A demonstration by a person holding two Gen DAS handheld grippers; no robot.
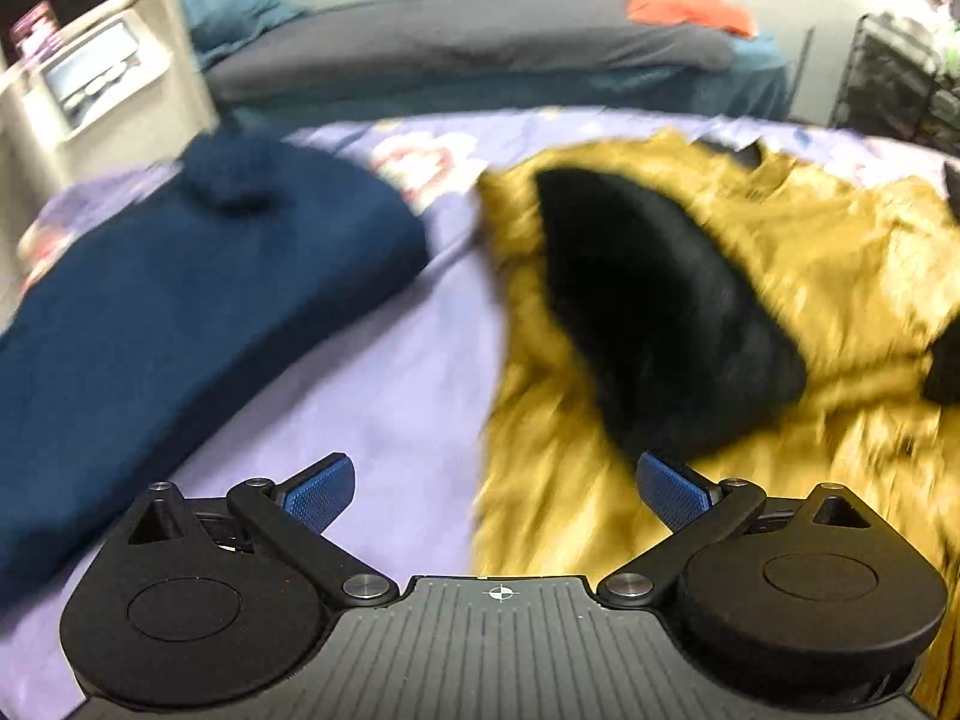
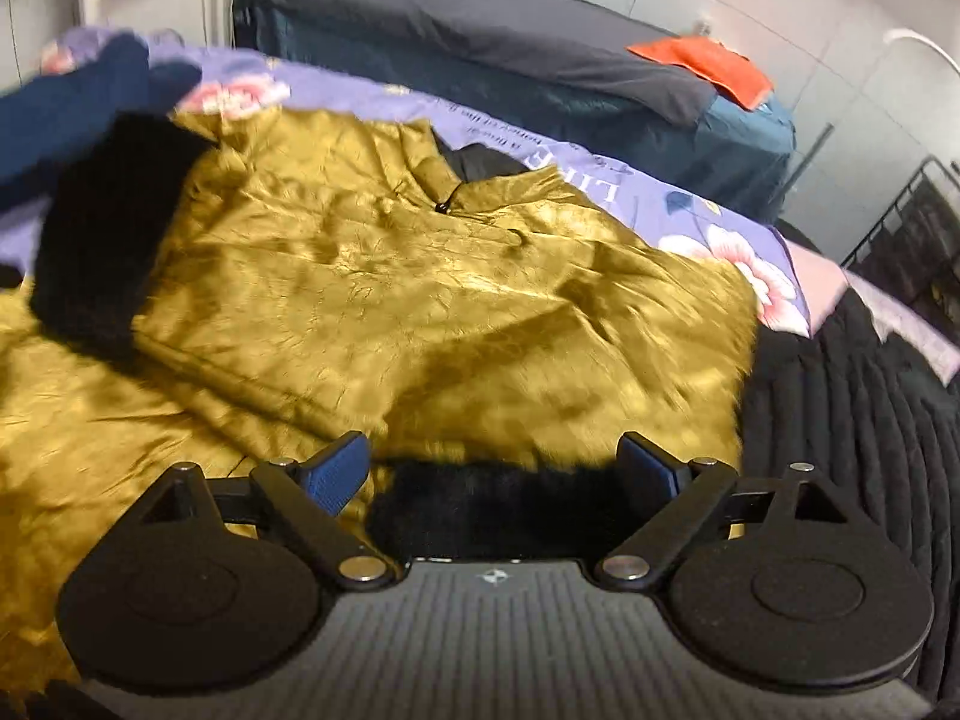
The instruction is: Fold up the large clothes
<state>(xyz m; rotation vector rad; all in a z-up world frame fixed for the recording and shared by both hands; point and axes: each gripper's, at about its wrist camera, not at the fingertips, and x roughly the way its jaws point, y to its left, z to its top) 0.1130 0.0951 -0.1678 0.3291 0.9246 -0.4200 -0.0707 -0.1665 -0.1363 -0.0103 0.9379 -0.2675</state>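
Mustard-gold satin garment (image 2: 420,276) with black furry cuffs lies spread on the lilac floral bedsheet (image 2: 708,204), its small stand-up collar (image 2: 444,180) toward the far side of the bed and its body running back toward the cameras, so I judge the long axis as collar-to-hem, roughly along the right wrist's line of sight. One sleeve appears folded across the chest, its black furry cuff (image 1: 654,312) lying on the gold cloth. The right gripper (image 2: 495,468) has its jaws spread wide, with a second black furry band (image 2: 492,510) lying between the fingers but not pinched. The left gripper (image 1: 495,492) is likewise spread apart and empty, hovering over the garment's left edge, where gold meets sheet. The main risk, as I judge it, is the slick satin: a shallow pinch could catch one layer only, or let it slide and undo the laid sleeve. The folded navy knitted sweater (image 1: 180,312) sits just beside the left edge and could be dragged. Motion blur suggests speed, which invites a mis-grip.
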